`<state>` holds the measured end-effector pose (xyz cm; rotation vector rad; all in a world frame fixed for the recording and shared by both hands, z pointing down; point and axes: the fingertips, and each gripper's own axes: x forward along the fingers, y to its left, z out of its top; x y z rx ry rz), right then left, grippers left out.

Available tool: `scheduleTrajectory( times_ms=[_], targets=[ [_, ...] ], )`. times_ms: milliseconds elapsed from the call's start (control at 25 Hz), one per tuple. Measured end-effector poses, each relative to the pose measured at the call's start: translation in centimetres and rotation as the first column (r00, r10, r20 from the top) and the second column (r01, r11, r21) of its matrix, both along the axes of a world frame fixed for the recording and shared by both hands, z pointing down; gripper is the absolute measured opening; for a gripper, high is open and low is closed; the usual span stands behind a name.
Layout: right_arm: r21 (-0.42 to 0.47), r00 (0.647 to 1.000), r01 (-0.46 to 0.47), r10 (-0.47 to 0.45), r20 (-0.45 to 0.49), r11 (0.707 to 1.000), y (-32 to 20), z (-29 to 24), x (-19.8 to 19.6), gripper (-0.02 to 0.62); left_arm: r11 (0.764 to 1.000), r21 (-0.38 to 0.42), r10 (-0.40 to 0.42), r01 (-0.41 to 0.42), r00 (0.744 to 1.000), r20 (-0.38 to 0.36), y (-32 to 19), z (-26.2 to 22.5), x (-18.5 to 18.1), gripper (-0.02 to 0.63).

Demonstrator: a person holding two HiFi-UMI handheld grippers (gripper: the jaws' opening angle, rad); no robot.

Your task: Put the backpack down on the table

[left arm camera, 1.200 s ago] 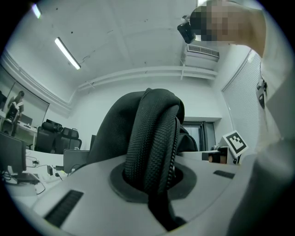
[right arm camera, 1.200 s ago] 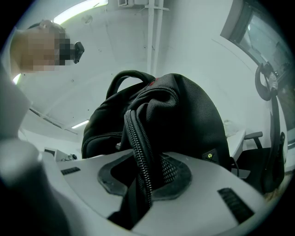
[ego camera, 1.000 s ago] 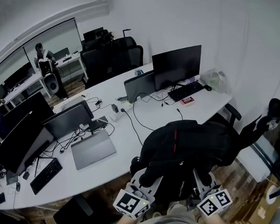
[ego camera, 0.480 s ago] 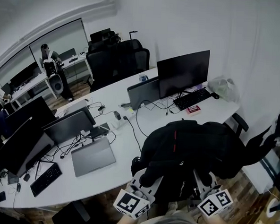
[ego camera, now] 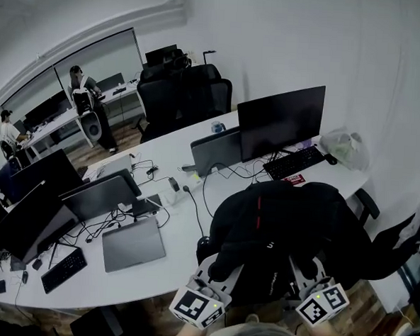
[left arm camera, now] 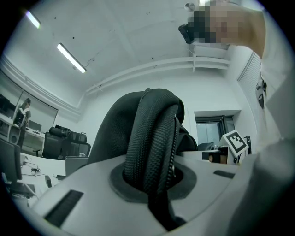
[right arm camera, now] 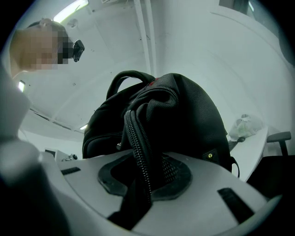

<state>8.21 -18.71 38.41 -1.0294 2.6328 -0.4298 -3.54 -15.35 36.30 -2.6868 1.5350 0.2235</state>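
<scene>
A black backpack (ego camera: pixel 284 229) with a red stripe hangs in the air over the near edge of the white table (ego camera: pixel 182 222), carried between both grippers. My left gripper (ego camera: pixel 216 269) is shut on a fold of its zippered fabric (left arm camera: pixel 152 133), which fills the jaws in the left gripper view. My right gripper (ego camera: pixel 305 267) is shut on another zippered fold (right arm camera: pixel 143 138). In the right gripper view the backpack's body (right arm camera: pixel 189 115) and top handle rise above the jaws.
On the table stand a dark monitor (ego camera: pixel 280 122), a keyboard (ego camera: pixel 295 162), a closed grey laptop (ego camera: pixel 133 243), more screens (ego camera: pixel 30 209), loose cables (ego camera: pixel 194 191) and a plastic bag (ego camera: pixel 346 147). Black office chairs (ego camera: pixel 182 98) stand behind. People are at a far desk.
Both grippers have carried the backpack closer to the table, which now lies further under it. The holds on the fabric are unchanged.
</scene>
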Motion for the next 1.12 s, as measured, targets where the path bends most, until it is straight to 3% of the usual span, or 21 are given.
scheduleTrajectory(
  times_ms=[520, 1120],
  targets=[
    [-0.014, 0.997, 0.074, -0.074, 0.009, 0.997, -6.7, 0.2, 0.6, 0.087, 0.997, -0.006, -0.077, 0.077, 0.997, 0.014, -6.0, 0.1, 0.8, 0.034],
    [-0.039, 0.997, 0.076, -0.076, 0.002, 0.996, -12.3, 1.2, -4.5, 0.086, 0.997, -0.018, -0.073, 0.073, 0.997, 0.007, -11.6, 1.0, -4.3, 0.034]
  ],
)
